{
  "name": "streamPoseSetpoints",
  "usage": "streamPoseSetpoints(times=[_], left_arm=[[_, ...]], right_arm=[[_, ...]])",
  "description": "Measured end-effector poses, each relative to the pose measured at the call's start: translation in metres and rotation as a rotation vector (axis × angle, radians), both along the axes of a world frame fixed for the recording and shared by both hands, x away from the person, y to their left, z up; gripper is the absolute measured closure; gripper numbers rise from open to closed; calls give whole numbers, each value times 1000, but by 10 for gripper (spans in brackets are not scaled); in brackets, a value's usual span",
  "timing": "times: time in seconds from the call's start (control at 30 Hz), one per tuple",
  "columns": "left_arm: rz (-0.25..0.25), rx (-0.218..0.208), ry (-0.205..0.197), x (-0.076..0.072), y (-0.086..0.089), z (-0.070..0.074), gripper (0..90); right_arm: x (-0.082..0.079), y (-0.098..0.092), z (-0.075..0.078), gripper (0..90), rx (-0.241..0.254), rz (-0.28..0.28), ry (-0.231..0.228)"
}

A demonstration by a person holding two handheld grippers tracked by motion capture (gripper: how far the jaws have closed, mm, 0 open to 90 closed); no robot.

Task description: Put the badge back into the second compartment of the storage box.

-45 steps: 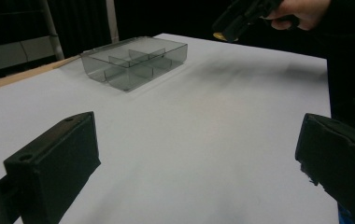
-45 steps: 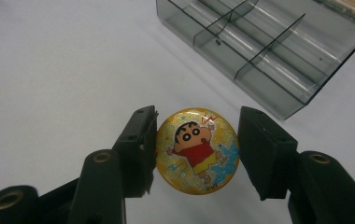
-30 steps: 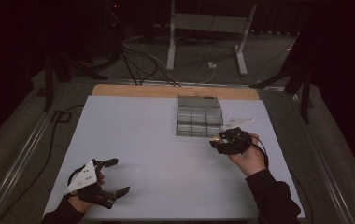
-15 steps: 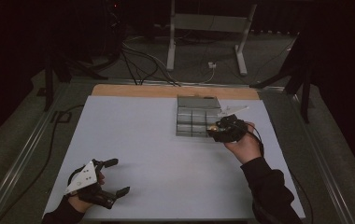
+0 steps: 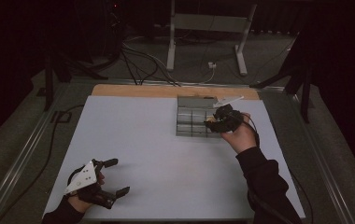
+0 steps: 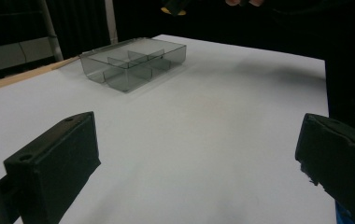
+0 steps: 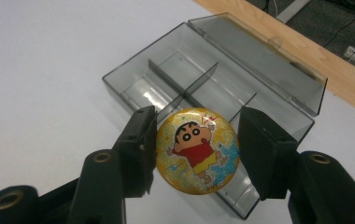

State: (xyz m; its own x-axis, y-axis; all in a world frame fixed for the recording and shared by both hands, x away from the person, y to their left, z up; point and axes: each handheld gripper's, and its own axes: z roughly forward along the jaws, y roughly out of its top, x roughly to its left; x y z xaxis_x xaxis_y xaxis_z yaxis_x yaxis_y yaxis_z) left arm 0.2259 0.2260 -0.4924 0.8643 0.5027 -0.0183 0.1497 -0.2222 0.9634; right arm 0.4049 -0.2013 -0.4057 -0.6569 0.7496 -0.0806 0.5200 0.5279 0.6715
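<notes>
In the high view, the left gripper (image 5: 112, 181) lay at the lower left of the frame, resting on the white table (image 5: 143, 140) with its jaws spread wide and nothing between them. Its own view showed those two black jaws far apart at the bottom corners, bare white surface between them.

Farther up, right of centre in the high view, the right gripper (image 5: 211, 122) hung over the right side of the compartment box (image 5: 193, 122), the person's hand (image 5: 240, 136) behind it. In the right gripper view, the jaws were clamped on a round badge (image 7: 197, 149), yellow and glittery with a cartoon boy in a red shirt, held by its edges at the centre of the frame, above the near corner of the smoky clear box (image 7: 203, 88). The box's lid (image 7: 264, 56) stood open toward the upper right, next to the wooden table edge (image 7: 306, 51).
</notes>
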Motion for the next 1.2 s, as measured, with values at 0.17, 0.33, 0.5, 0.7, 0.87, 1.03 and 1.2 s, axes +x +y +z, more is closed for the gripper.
streamPoseSetpoints(times=[0.17,0.33,0.5,0.7,0.87,1.03,1.2], left_arm=[[0,-1,1,0,0,0,5],[1,0,1,0,0,0,5],[1,-3,1,0,1,0,5],[0,-3,-1,0,1,0,5],[-2,-2,-1,0,0,0,5],[-2,0,-1,0,0,0,5],[-4,2,0,0,0,0,5]], right_arm=[[10,5,2,476,-11,-10,1],[19,10,2,476,-13,-18,5],[28,16,1,476,-30,-25,6],[38,21,-1,476,-23,-40,15],[45,24,-5,475,-20,-56,14],[52,28,-10,475,-30,-70,18],[60,32,-18,475,-28,-87,28]])
